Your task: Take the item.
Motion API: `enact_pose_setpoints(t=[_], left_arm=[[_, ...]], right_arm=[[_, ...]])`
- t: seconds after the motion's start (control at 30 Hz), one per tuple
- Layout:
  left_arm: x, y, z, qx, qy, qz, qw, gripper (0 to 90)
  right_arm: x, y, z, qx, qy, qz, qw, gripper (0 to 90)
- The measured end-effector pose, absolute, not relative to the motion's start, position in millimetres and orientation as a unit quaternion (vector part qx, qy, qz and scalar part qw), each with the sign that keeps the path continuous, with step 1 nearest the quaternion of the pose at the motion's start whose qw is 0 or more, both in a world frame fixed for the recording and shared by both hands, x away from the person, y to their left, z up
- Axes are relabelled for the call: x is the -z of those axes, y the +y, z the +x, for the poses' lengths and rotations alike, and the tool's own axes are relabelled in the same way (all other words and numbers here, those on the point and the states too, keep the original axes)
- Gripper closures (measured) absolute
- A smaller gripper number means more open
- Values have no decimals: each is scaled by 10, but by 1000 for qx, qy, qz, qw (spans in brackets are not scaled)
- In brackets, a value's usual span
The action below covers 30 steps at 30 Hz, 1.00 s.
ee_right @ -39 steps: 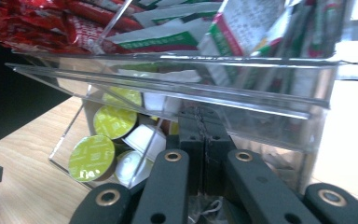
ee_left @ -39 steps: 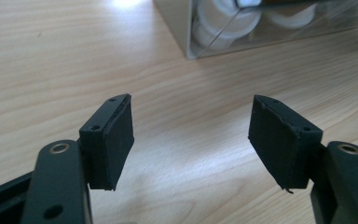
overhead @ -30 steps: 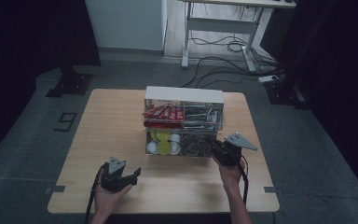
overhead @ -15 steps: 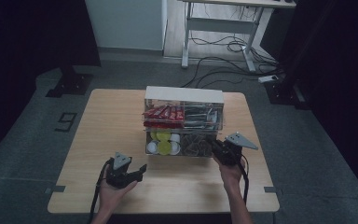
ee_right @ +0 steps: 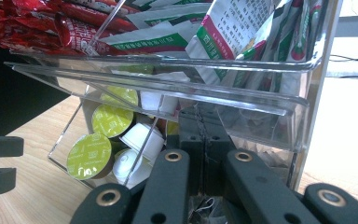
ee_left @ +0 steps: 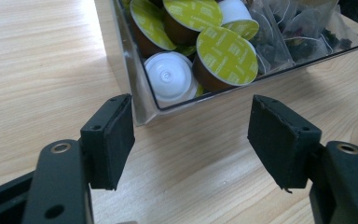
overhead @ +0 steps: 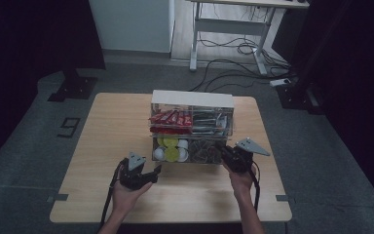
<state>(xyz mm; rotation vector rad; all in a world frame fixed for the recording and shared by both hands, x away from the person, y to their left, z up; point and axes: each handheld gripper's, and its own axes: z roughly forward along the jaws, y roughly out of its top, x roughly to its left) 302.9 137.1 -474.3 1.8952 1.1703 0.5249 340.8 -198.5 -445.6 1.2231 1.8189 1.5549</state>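
The right claw, pressed together, steadies the clear box; the left claw, spread, should centre on one coffee pod.

The organiser's upper tier and far end are cut off in the left gripper view.

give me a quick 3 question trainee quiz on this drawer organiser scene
1. True or false: the left gripper holds a capsule.
2. Which lids outnumber the others in the clear acrylic lower drawer? A green foil B white plastic
3. What does the right gripper clamp?

Key
1. False: its jaws stand open over the light wooden table, with nothing between them.
2. A: green-lidded coffee capsules outnumber the white capsule.
3. Its jaws are shut at the drawer's front; exactly what they pinch is hidden.
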Motion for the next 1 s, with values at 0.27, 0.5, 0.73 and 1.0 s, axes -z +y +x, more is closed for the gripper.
enact_pose_setpoints(t=[0.27, 0.5, 0.73, 1.0], left_arm=[[4731, 1264, 3113, -208, 460, 758, 412, 324], [4676, 1220, 3163, -208, 461, 752, 422, 326], [4649, 1180, 3206, -210, 459, 756, 417, 326], [4684, 1164, 3290, -209, 466, 753, 415, 329]], right_arm=[[4453, -1981, 3410, -564, 658, 445, 225, 890], [4462, -1981, 3409, -565, 657, 446, 223, 890], [4466, -1969, 3413, -565, 657, 448, 222, 890], [4480, -1965, 3425, -565, 658, 447, 220, 889]])
